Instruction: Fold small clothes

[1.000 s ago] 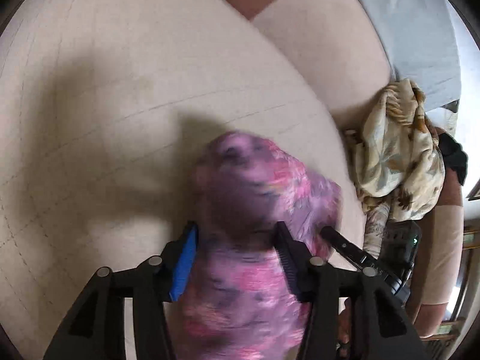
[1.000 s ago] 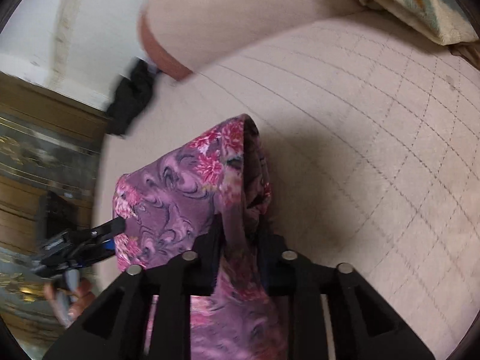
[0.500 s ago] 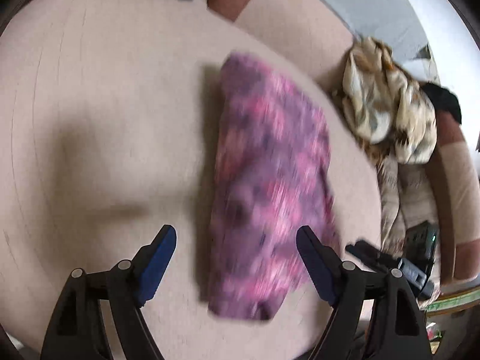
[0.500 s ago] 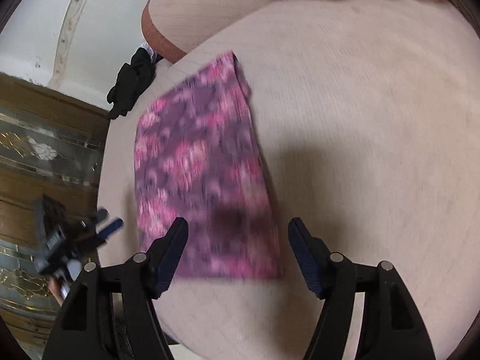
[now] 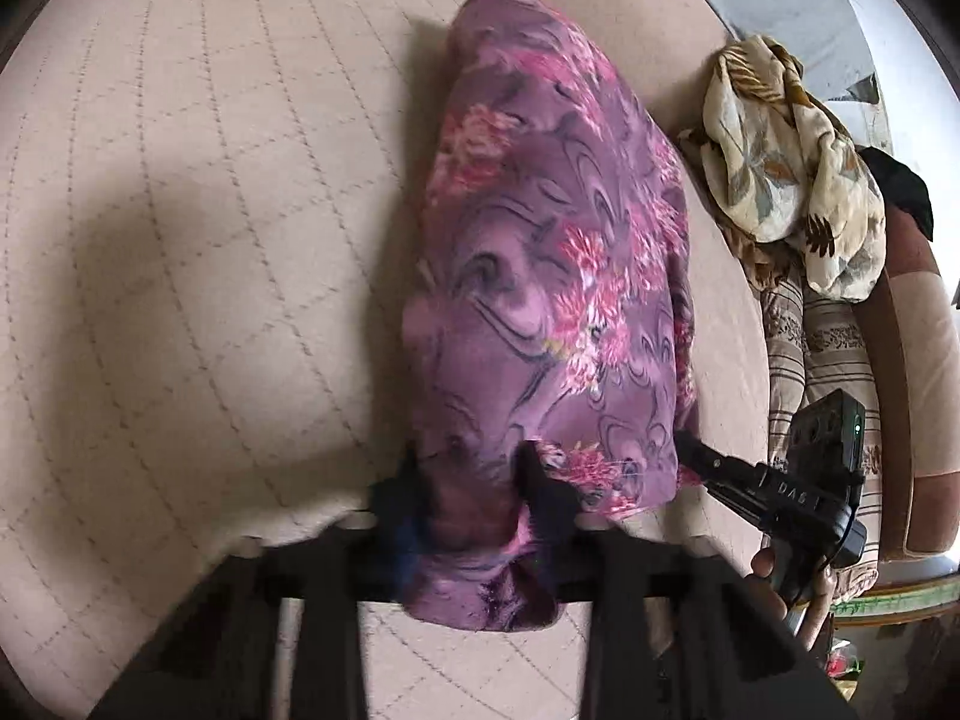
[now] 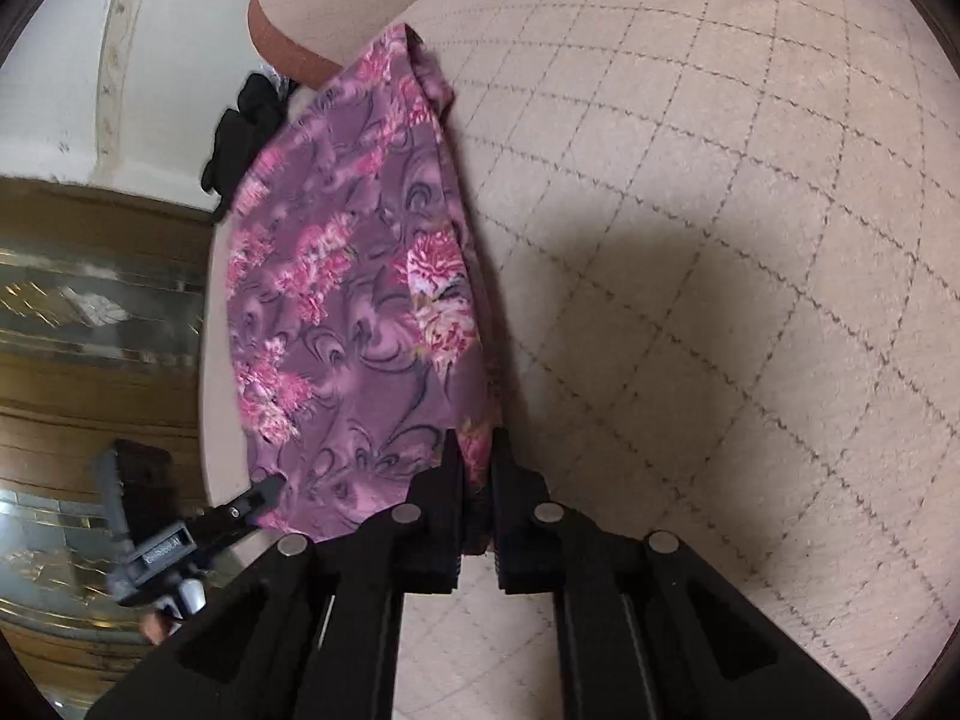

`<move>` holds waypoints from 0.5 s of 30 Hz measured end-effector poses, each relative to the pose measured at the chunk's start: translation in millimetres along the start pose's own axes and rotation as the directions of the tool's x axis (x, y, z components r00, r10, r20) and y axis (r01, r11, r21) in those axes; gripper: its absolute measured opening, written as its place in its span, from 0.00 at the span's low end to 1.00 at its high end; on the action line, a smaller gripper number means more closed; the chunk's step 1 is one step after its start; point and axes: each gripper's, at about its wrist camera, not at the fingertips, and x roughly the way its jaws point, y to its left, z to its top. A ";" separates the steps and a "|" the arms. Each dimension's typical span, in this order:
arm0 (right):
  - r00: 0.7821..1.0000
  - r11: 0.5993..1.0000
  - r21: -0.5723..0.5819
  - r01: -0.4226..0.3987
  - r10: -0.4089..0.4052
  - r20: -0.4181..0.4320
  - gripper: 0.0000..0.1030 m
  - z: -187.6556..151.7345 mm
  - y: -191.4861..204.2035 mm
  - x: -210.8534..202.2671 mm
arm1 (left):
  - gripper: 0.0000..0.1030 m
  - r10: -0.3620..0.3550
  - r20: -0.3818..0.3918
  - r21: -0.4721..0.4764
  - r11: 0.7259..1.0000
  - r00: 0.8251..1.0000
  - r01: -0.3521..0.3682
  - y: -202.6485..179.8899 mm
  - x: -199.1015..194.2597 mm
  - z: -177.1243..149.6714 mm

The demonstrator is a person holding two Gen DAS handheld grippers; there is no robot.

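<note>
1. Closing on the near edge of the purple garment of thin fabric printed with pink flowers (image 5: 540,276), black two-finger left gripper (image 5: 474,498), jaws narrowing, a bunched fold of the cloth pinched between the pads, the fingers blurred.
2. Clamped on the other near corner of the same floral cloth (image 6: 360,312), black two-finger right gripper (image 6: 478,468), jaws drawn almost together with only a thin edge of fabric between them.
3. Seen from the left wrist, right gripper's tip (image 5: 720,468) touching the cloth's near right corner; seen from the right wrist, left gripper's tip (image 6: 258,495) at the near left corner.
4. Lay stretched away from both grippers, folded lengthwise, on the beige quilted cushion with stitched diamond lines (image 6: 720,210).
5. Just beyond the cushion's edge, seen from the left wrist: striped brown-and-cream fabric (image 5: 798,360), then a crumpled cream cloth with a leaf print (image 5: 798,162) heaped above it.
6. Farthest off, seen from the right wrist: a black bundle of cloth (image 6: 240,132) past the cushion's far corner, well apart from the floral garment's held end.
</note>
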 end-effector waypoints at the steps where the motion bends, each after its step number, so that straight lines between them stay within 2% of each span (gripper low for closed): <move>1: 1.000 1.000 -0.015 0.026 -0.027 -0.005 0.07 -0.2 2.6 1.3 | 0.13 -0.028 -0.002 -0.022 0.999 1.000 0.028 2.0 -5.5 2.0; 3: 1.000 1.000 0.000 0.012 -0.012 0.001 0.06 -1.7 4.3 -10.2 | 0.12 -0.127 0.048 -0.041 0.991 0.991 0.129 6.2 -32.2 2.4; 5: 0.998 0.998 -0.005 -0.055 0.056 0.040 0.06 -5.2 12.1 -32.2 | 0.12 -0.096 0.089 -0.015 0.995 0.991 0.098 9.0 -47.4 0.7; 6: 0.996 0.997 -0.018 -0.072 0.073 0.050 0.06 -7.7 16.5 -38.6 | 0.13 -0.079 0.071 -0.020 0.997 0.994 0.081 11.6 -41.5 1.7; 8: 0.997 0.998 -0.020 -0.065 0.066 0.038 0.06 -12.8 18.4 -33.0 | 0.13 -0.002 0.008 -0.061 0.998 1.000 0.002 24.0 -18.8 4.7; 9: 1.000 1.000 -0.014 -0.019 0.019 -0.009 0.06 -15.0 14.4 -13.5 | 0.17 0.034 -0.009 -0.073 0.997 0.999 -0.035 29.9 -8.2 4.3; 10: 0.999 1.000 -0.003 0.014 -0.014 -0.047 0.06 -15.4 7.9 2.6 | 0.24 0.036 -0.012 -0.079 0.996 0.999 -0.036 31.5 -6.3 2.5; 11: 0.998 1.000 0.013 0.016 -0.015 -0.063 0.06 -15.7 3.3 11.6 | 0.25 0.034 -0.002 -0.080 0.996 0.999 -0.034 29.9 -8.8 1.1; 12: 0.998 1.000 0.023 0.004 -0.003 -0.057 0.06 -15.3 0.7 12.3 | 0.36 0.045 0.007 -0.058 0.997 0.999 -0.045 25.0 -13.6 -0.2; 13: 0.999 1.000 0.019 -0.009 0.010 -0.050 0.11 -14.2 2.1 7.1 | 0.52 0.071 0.019 -0.031 0.997 0.997 -0.070 20.6 -17.7 -0.9; 14: 0.999 1.000 0.011 -0.018 0.019 -0.040 0.18 -13.8 4.2 1.7 | 0.57 0.092 0.039 -0.017 0.996 0.995 -0.091 18.8 -21.3 -1.4; 15: 0.999 1.000 0.000 -0.021 0.021 -0.026 0.43 -14.8 5.1 -4.9 | 0.59 0.113 0.063 -0.009 0.994 0.992 -0.112 17.7 -24.9 -2.5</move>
